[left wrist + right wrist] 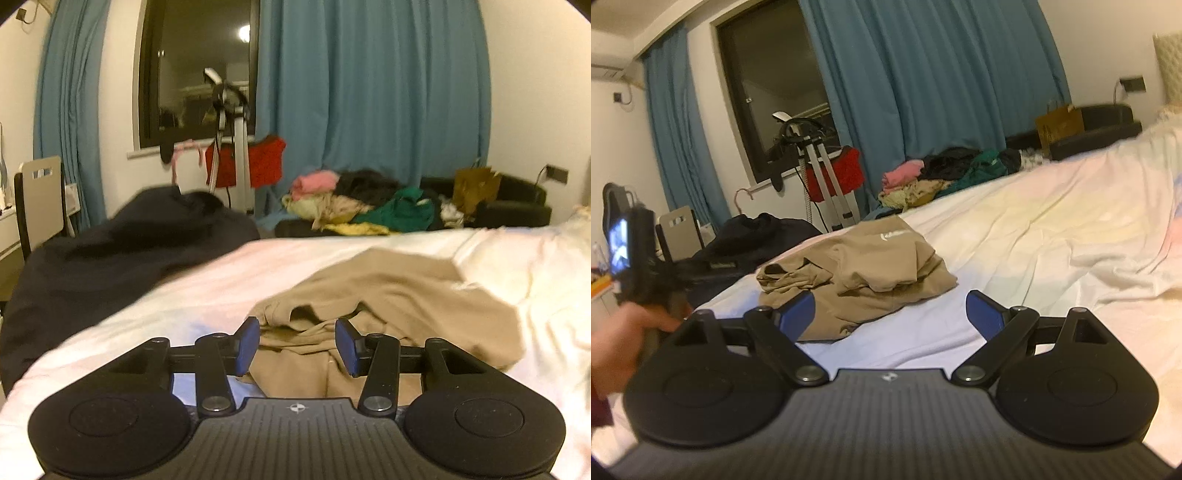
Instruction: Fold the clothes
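Note:
A crumpled tan garment [388, 295] lies bunched on the white bed sheet [184, 295]. My left gripper [297, 345] is open, low over the garment's near edge, with tan cloth showing between its blue pads but not pinched. In the right wrist view the same tan garment [857, 273] sits ahead and slightly left, white lettering on its top. My right gripper [890, 317] is wide open above the sheet [1034, 236]; its left pad overlaps the garment's near corner, nothing held. At the left edge a hand [624, 336] holds the other gripper's body [631, 254].
A dark garment [110, 254] lies on the bed's left side. Beyond the bed, a pile of mixed clothes [362, 203] rests on a black bench, with a brown paper bag [476, 184], a red cloth on a stand [255, 166], blue curtains and a chair [40, 199].

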A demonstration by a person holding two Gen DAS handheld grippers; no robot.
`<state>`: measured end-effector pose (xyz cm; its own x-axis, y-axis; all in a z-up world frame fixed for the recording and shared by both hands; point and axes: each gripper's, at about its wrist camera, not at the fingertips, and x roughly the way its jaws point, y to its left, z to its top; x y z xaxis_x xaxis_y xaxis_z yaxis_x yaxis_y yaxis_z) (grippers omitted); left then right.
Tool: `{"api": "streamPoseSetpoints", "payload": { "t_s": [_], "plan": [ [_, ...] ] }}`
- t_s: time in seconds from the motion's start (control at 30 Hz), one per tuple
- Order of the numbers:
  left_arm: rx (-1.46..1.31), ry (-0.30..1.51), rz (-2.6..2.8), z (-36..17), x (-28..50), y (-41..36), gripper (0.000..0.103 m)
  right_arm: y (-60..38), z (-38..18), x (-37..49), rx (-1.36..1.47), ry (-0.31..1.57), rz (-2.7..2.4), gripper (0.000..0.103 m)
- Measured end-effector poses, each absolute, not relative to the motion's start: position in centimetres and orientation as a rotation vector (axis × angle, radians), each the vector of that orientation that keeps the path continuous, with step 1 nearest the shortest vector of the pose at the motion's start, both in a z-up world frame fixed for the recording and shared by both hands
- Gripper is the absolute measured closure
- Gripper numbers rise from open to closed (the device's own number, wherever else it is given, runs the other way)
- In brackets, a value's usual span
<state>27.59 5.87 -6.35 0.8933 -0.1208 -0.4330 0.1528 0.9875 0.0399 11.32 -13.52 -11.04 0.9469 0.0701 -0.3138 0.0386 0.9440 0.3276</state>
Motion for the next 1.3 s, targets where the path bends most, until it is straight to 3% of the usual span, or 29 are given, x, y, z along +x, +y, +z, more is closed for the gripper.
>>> {"api": "streamPoseSetpoints", "payload": {
  "t_s": [0.3,0.37,0.4,0.83,1.13,1.3],
  "plan": [
    [0.011,0.427,-0.107,-10.1,33.3,5.8,0.056,-13.9,-14.3,14.9,0.387,0.393,0.046,0.013],
    [-0.003,0.412,-0.117,-10.2,34.1,5.8,0.075,-14.0,-14.2,14.8,0.39,0.389,0.04,0.013],
    [-0.004,0.414,-0.117,-10.0,34.2,5.8,0.102,-14.0,-14.1,14.7,0.392,0.386,0.037,0.013],
    [-0.116,0.3,-0.209,-3.9,27.4,6.0,0.102,-14.4,-12.5,12.9,0.379,0.35,0.038,0.013],
    [-0.177,0.098,-0.378,4.1,13.6,4.9,0.103,-13.9,-10.8,11.1,0.316,0.327,0.102,0.013],
    [-0.102,0.074,-0.479,5.4,5.9,4.2,0.103,-13.7,-9.9,10.0,0.281,0.314,0.137,0.013]
  ]
}}
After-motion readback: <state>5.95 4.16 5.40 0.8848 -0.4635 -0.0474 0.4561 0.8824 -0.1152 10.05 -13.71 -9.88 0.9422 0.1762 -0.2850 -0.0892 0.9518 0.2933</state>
